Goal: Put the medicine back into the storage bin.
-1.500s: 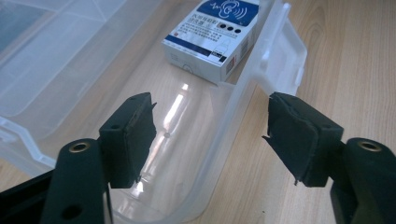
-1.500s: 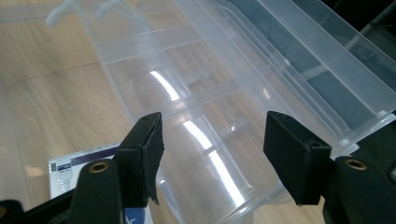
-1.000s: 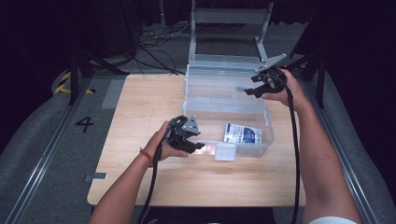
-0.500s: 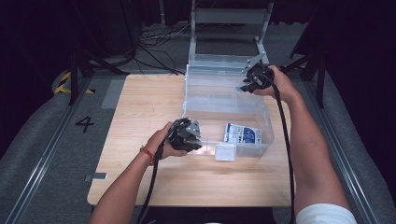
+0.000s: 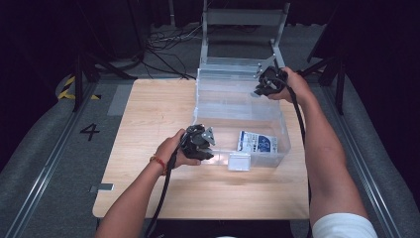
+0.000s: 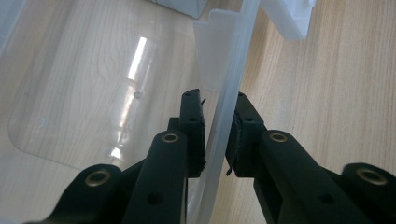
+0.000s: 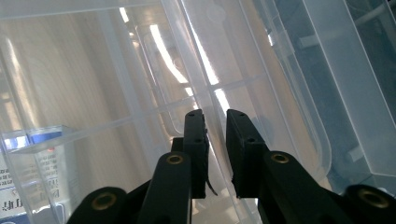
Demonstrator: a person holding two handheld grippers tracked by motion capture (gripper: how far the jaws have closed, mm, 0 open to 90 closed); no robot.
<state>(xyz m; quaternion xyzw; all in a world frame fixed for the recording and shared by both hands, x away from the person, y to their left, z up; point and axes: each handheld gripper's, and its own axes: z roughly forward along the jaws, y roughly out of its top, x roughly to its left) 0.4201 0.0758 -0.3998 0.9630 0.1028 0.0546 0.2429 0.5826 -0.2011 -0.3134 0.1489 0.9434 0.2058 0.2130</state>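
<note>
A clear plastic bin (image 5: 196,106) stands on the wooden table (image 5: 148,114) with a blue and white packet (image 5: 257,143) lying flat inside it. My left gripper (image 5: 204,148) is at the bin's near left corner. In the left gripper view its jaws (image 6: 217,100) have just been closing and now pinch the bin wall (image 6: 233,60) from both sides. My right gripper (image 5: 260,89) is at the far right rim. Its jaws (image 7: 215,116) have just been closing on the clear wall (image 7: 187,56), with the packet (image 7: 18,186) visible through the plastic.
A white tag (image 5: 239,161) hangs on the bin's front wall. Another clear plastic piece (image 5: 233,64) stands just behind the bin, before a metal frame (image 5: 242,20). Cables (image 5: 168,39) lie on the floor behind. Bare tabletop stretches left of the bin.
My right gripper has moved left along the far rim and closed on the wall. The left gripper has stayed at the near left corner and closed on the wall there.
</note>
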